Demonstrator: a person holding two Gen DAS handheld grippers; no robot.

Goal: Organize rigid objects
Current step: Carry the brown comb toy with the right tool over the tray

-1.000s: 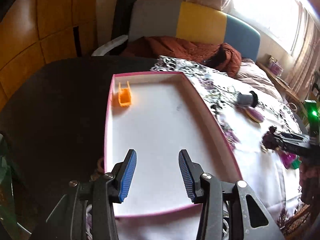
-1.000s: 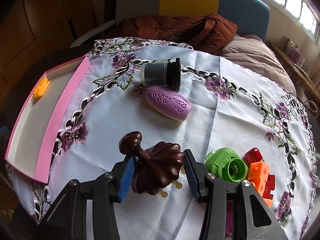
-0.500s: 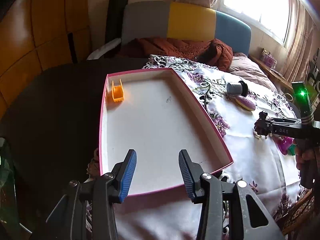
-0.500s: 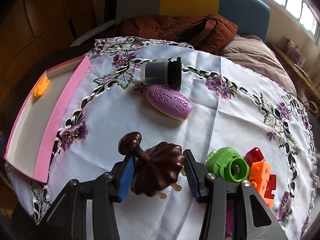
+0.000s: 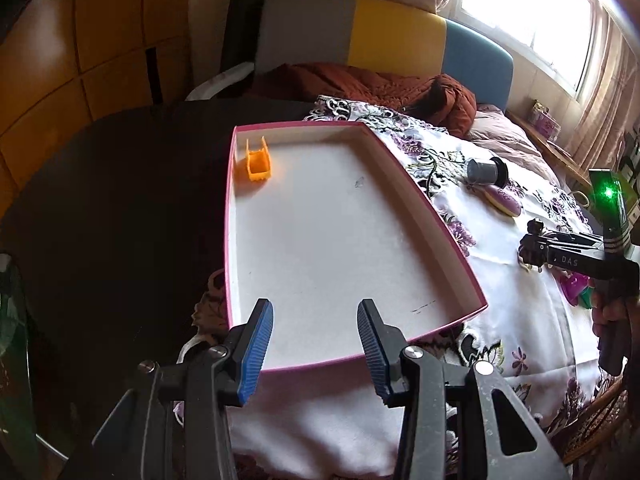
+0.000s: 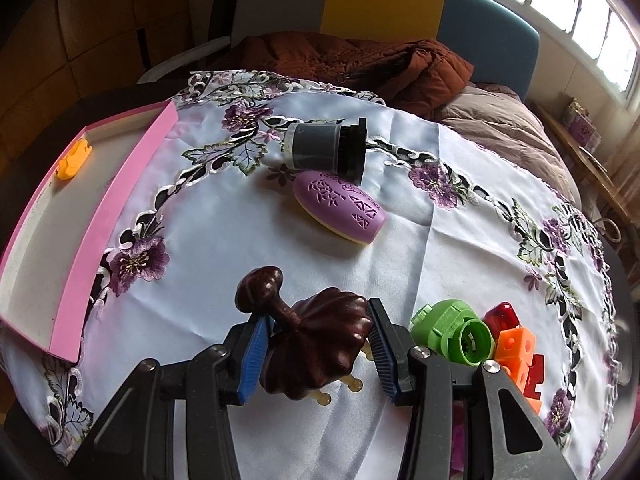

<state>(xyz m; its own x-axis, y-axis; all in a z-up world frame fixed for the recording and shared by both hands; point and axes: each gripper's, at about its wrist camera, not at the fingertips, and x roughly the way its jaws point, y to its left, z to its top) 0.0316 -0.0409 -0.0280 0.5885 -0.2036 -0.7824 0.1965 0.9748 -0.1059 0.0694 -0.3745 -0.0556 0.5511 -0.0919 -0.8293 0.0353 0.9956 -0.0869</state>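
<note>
Now right gripper (image 6: 316, 344) clamped on dark ribbed knob (image 6: 316, 344), seemingly lifted, left gripper (image 5: 316, 344) apart over pink tray (image 5: 440, 224)

Home bedroom: bed (image 6: 500, 136), padded headboard (image 6: 400, 4), curtained window (image 5: 532, 8).

Pale pegs (image 6: 352, 385) half hidden under dark brown ribbed piece (image 6: 320, 344), magenta object (image 5: 574, 286) behind right gripper (image 5: 536, 246)

round table (image 5: 100, 184) draped with a flowered cloth (image 6: 248, 248)
a pink tray (image 6: 120, 184), grey cup (image 6: 320, 148), purple oval (image 6: 340, 208), green part (image 6: 452, 332) and orange blocks (image 6: 518, 350) are laid on the cloth.
</note>
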